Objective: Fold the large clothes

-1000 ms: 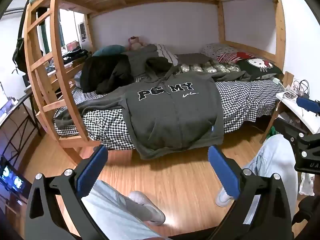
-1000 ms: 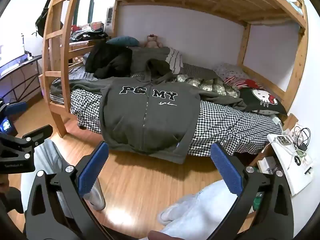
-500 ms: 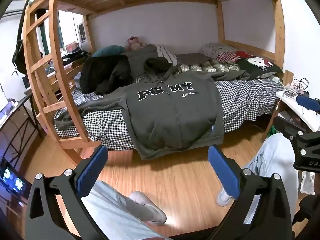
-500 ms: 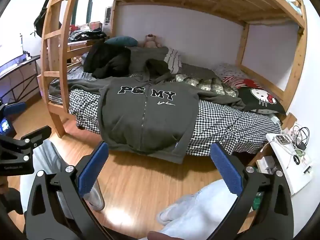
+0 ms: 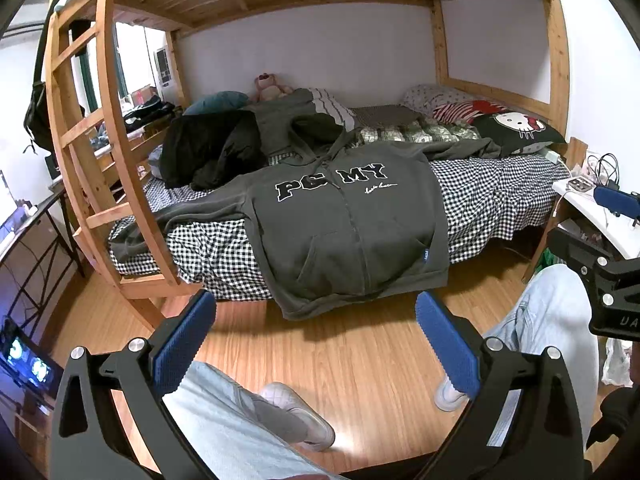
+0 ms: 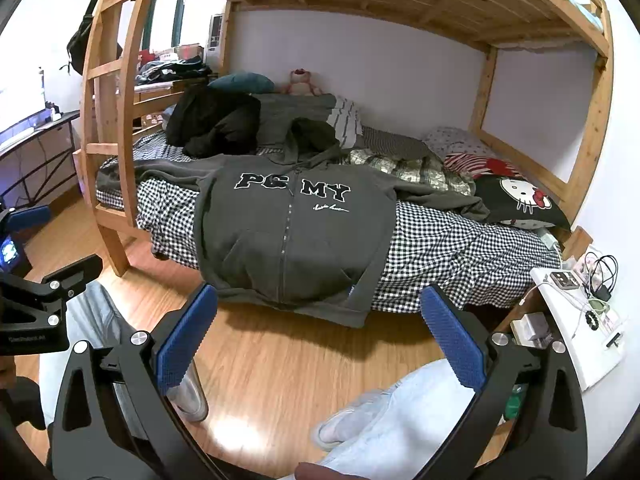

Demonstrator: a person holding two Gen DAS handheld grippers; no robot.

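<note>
Under a wooden bunk frame (image 5: 132,184), the checkered bed (image 5: 492,200) is carrying a dark grey zip hoodie (image 5: 352,224), which is lying face up with its hem hanging over the bed edge. Left gripper (image 5: 316,332) and right gripper (image 6: 320,320) are hovering above the wood floor (image 5: 360,352), well apart from the hoodie, fingers spread wide and holding nothing.
</note>
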